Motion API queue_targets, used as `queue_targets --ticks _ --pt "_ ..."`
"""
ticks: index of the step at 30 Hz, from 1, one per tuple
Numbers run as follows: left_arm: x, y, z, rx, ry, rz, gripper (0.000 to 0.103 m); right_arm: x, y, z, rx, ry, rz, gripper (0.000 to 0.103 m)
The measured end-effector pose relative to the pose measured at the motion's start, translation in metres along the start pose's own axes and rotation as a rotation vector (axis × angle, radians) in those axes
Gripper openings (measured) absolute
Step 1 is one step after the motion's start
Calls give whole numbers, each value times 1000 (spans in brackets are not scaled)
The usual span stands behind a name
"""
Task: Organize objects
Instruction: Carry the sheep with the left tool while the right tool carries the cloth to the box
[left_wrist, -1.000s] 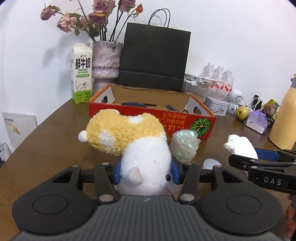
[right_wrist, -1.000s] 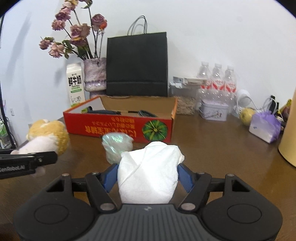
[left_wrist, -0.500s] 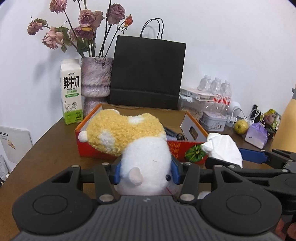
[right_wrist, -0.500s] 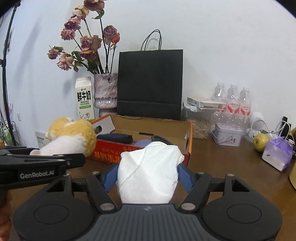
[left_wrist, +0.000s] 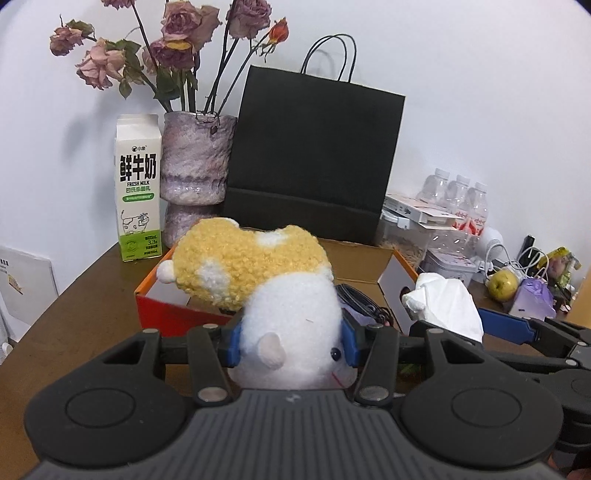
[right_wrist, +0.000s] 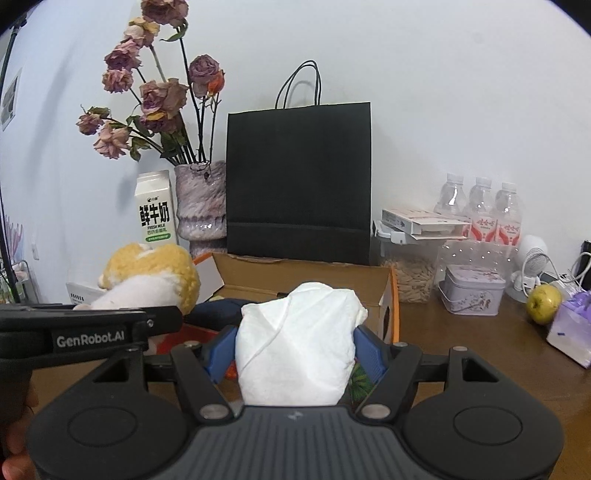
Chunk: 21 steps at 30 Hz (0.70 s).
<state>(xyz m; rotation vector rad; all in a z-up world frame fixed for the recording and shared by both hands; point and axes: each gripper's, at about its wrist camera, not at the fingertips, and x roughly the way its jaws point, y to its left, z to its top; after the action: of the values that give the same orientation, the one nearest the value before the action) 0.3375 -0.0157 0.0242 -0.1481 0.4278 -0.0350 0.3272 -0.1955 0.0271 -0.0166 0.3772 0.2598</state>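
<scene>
My left gripper is shut on a yellow and white plush toy and holds it in the air just in front of the red and orange cardboard box. My right gripper is shut on a crumpled white tissue, held near the box's right end. The tissue also shows in the left wrist view, and the plush in the right wrist view. Dark items lie inside the box.
Behind the box stand a black paper bag, a vase of dried roses and a milk carton. To the right are water bottles, a tin, an apple and a purple pack on the brown table.
Both grippers have risen and moved forward toward the box with their loads still held. The iridescent cup on the table has dropped out of view.
</scene>
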Motion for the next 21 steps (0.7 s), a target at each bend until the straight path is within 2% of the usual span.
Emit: queue_targets --ticks 21 --pt "73 12 29 18 -12 13 50 77 -12 27 -12 -2 9 68"
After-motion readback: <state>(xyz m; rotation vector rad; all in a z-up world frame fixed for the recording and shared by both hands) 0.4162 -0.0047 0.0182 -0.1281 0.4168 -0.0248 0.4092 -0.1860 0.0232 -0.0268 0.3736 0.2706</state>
